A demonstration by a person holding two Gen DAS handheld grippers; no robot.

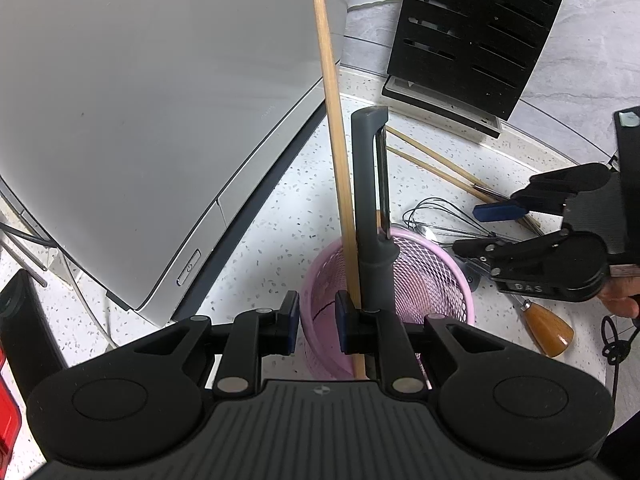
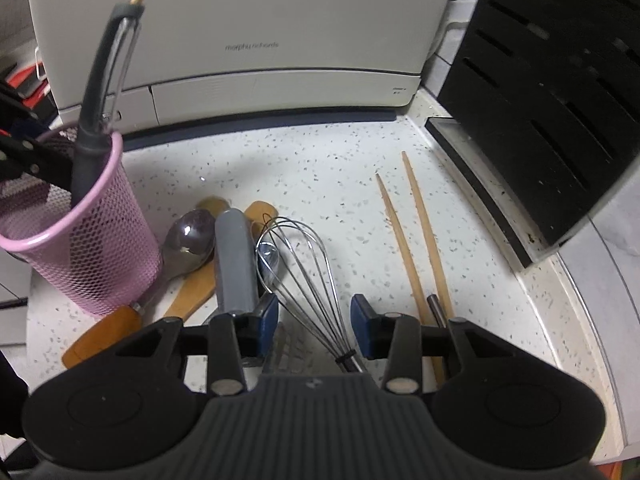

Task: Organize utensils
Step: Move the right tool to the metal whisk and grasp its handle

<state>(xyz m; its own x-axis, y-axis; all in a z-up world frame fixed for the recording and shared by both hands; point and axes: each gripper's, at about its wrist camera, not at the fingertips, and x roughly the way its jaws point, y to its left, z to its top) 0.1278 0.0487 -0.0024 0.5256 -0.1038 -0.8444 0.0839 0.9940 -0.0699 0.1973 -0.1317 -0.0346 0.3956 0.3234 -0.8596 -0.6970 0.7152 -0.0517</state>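
Speckled white countertop (image 2: 320,168) under my rigs. Left gripper (image 1: 317,322) clamped on rim of pink mesh cup (image 1: 432,276), peeler (image 1: 372,208) and wooden stick (image 1: 336,152) standing inside. Right gripper (image 2: 314,326) unclenched, straddling whisk (image 2: 304,264); chopsticks (image 2: 424,232) lie beside.

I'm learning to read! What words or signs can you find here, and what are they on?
"morphy richards": front of the white appliance.
Power symbol: the appliance's button.
"DAS": right tool.
Small print at the appliance's lower right corner: too small to read.
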